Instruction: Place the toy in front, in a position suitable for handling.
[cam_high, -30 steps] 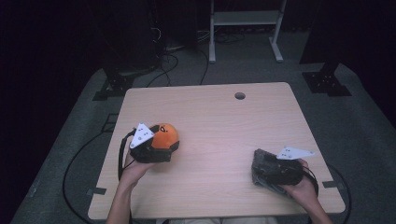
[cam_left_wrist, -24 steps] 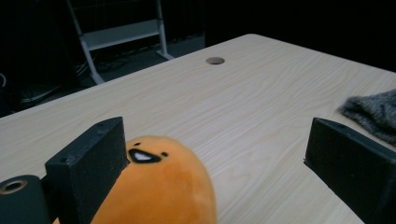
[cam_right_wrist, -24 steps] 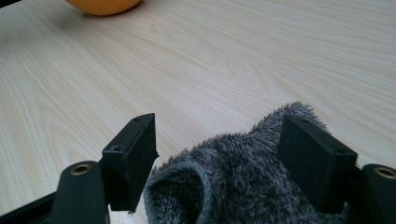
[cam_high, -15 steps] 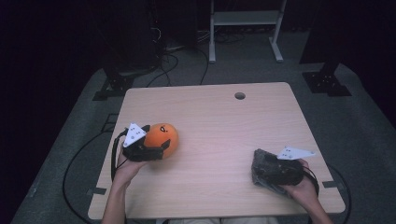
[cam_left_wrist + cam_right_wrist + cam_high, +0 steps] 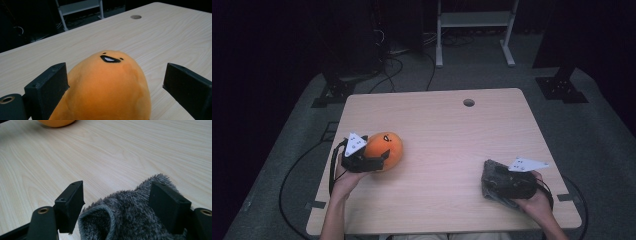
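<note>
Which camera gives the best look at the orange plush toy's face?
The left gripper view: the orange plush toy sits close between the tongs, with mouth and eyes clear. The high view shows it small; the right gripper view catches just its bottom edge.

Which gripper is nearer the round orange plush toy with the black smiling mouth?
Left. The left gripper has its jaws either side of the orange plush toy; the right gripper sits across the table at a grey fuzzy cloth.

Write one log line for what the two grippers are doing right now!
left gripper: jaws open around orange egg-shaped plush toy | right gripper: jaws open around fuzzy grey cloth | both on wooden table
</note>
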A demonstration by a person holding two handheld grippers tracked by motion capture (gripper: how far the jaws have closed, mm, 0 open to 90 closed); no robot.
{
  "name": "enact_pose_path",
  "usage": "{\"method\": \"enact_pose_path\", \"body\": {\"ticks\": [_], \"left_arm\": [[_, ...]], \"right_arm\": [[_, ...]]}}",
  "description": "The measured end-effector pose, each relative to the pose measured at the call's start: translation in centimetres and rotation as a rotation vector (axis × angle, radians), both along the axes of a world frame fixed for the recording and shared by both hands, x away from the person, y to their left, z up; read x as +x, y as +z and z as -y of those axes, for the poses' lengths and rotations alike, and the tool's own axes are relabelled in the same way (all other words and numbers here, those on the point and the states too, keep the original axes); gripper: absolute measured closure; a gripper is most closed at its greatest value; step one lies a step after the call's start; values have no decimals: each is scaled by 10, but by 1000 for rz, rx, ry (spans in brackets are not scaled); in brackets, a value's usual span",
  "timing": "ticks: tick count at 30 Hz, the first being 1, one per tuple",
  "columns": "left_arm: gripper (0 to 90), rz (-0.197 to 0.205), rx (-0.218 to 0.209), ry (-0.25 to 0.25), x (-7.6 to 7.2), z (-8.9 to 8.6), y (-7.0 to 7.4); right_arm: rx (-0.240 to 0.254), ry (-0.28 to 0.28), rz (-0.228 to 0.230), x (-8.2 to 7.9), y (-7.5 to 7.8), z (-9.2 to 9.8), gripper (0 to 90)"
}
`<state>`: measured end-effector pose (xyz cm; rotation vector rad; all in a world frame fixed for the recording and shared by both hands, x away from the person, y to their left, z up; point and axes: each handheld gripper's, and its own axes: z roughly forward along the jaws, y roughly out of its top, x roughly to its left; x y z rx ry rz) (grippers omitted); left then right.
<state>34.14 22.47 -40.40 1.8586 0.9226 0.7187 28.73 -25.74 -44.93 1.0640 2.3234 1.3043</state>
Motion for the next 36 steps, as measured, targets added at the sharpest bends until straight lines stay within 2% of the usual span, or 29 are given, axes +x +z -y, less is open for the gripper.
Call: {"method": "enact_pose_path", "body": {"ticks": [5,10,15,17,21,24,31,35,36], "left_arm": [[50,-6,24,8,1,1,-2],[56,-18,29,8,4,-1,-4],[63,-26,28,13,7,-4,-12],[63,-44,40,16,10,-5,-18],[94,-56,51,14,11,-5,-25],[101,-44,41,19,11,-5,-26],[144,-69,17,50,11,-7,-31],[261,-58,30,50,11,-6,-33],[261,-55,37,52,11,-5,-34]], "right_arm": [[7,-3,-1,0,0,1,269],[4,-1,1,-1,0,0,269],[3,2,-5,-1,-1,0,269],[4,5,-2,-1,0,-1,270],[5,3,0,-2,0,0,270],[5,3,-2,-2,0,0,270],[6,6,-1,-2,0,-1,271],[3,9,0,-3,0,-1,273],[3,9,0,-3,0,-1,273]]}}
